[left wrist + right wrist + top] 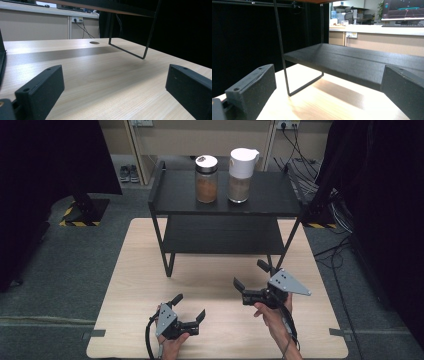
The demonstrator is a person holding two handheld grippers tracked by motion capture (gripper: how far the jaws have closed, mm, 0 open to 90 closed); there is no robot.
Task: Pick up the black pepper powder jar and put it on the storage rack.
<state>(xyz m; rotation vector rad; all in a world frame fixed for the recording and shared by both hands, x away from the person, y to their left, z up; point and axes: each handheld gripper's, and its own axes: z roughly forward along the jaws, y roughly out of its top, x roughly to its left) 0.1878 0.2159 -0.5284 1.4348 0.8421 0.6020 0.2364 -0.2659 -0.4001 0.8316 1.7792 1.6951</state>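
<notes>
Both pairs of tongs hover low over the wooden counter [150,270], jaws spread wide with nothing between them. The left tongs [190,307] sit near the counter's front edge; the right tongs [250,275] are ahead of them and to their right, just in front of the black rack [175,195]. Well beyond both tongs, on the rack's top shelf, stand a jar of brown powder [206,179] (silver lid) and, just beside it, a white-lidded jar [241,175].
</notes>
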